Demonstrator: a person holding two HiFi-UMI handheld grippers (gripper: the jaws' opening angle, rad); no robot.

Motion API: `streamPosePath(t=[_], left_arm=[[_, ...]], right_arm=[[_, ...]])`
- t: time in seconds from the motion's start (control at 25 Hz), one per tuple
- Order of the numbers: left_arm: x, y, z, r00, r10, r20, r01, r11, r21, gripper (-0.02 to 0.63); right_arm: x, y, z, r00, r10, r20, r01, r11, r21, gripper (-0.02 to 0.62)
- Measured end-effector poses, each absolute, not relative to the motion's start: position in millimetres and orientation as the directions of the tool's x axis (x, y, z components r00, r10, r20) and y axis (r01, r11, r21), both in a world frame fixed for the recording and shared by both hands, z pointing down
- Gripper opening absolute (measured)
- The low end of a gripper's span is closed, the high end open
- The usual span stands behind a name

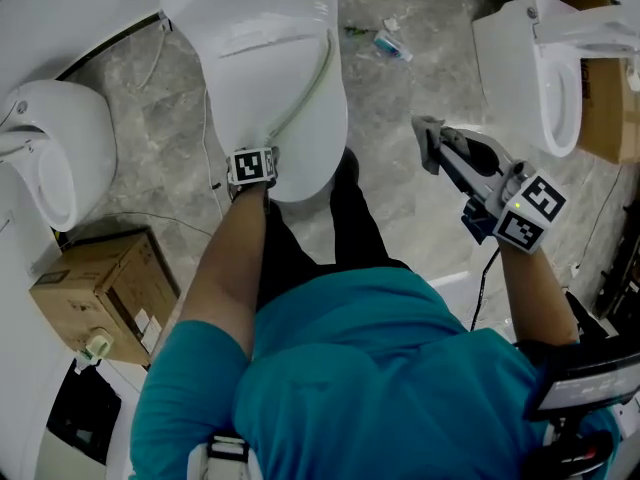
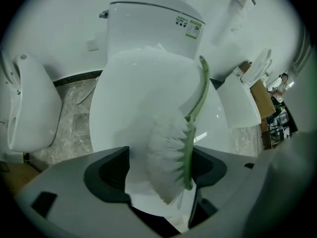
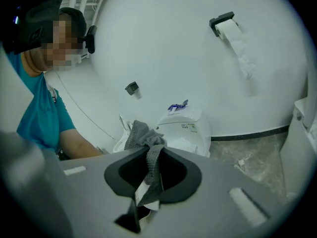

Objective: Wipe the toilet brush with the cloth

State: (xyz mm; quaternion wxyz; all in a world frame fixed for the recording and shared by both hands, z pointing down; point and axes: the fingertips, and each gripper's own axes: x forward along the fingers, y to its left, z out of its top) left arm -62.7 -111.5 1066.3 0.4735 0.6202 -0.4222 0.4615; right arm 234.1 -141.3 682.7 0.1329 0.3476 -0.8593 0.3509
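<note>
A toilet brush [image 2: 171, 157] with white bristles and a thin green handle [image 1: 305, 93] lies on the closed lid of the white toilet [image 1: 250, 68]. My left gripper [image 2: 161, 176] points steeply down at the lid. Its jaws stand wide apart on either side of the bristle head and do not press it. In the head view only its marker cube [image 1: 252, 166] shows at the lid's front edge. My right gripper [image 3: 146, 182] is held in the air to the right of the toilet [image 1: 432, 140], shut on a grey knitted cloth [image 3: 148, 150] that bunches up above the jaws.
Another white toilet stands at the left [image 1: 50, 153] and one at the right [image 1: 545, 73]. A cardboard box [image 1: 100, 293] sits on the floor at the left, another [image 1: 605, 108] at the far right. Litter [image 1: 390, 43] lies on the grey marble floor. A paper-roll holder [image 3: 225, 24] hangs on the wall.
</note>
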Motion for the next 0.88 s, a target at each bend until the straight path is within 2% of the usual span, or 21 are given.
streamPosePath(t=[0.16,0.24,0.28,0.32,0.36,0.56,0.76,0.88], left_arm=[[-69,-121,1070,0.127,-0.133,0.983,-0.974,-0.205,0.098,0.333],[-69,-122,1068,0.123,-0.114,0.986,-0.973,-0.207,0.097,0.328],[-69,-121,1067,0.129,-0.093,0.987,-0.971,-0.216,0.106,0.291],[-69,-120,1065,0.139,-0.073,0.988,-0.966,-0.231,0.119,0.192],[-68,-119,1063,0.157,-0.056,0.986,-0.960,-0.242,0.139,0.165],[-59,-120,1021,0.330,-0.069,0.941,-0.934,-0.165,0.316,0.155],[-37,-140,926,0.548,-0.151,0.823,-0.835,-0.154,0.527,0.155],[-35,-153,859,0.630,-0.186,0.754,-0.776,-0.164,0.609,0.155]], right_arm=[[246,-131,696,-0.709,-0.504,0.493,-0.705,0.478,-0.524,0.049],[251,-127,699,-0.699,-0.511,0.500,-0.714,0.462,-0.526,0.049],[252,-126,700,-0.696,-0.513,0.503,-0.717,0.457,-0.526,0.049],[252,-124,699,-0.695,-0.512,0.505,-0.718,0.456,-0.526,0.049],[251,-123,697,-0.694,-0.511,0.506,-0.719,0.457,-0.524,0.049],[238,-126,666,-0.697,-0.531,0.482,-0.716,0.482,-0.505,0.049],[203,-139,618,-0.720,-0.541,0.433,-0.694,0.552,-0.463,0.049],[176,-154,582,-0.743,-0.542,0.394,-0.670,0.614,-0.418,0.049]])
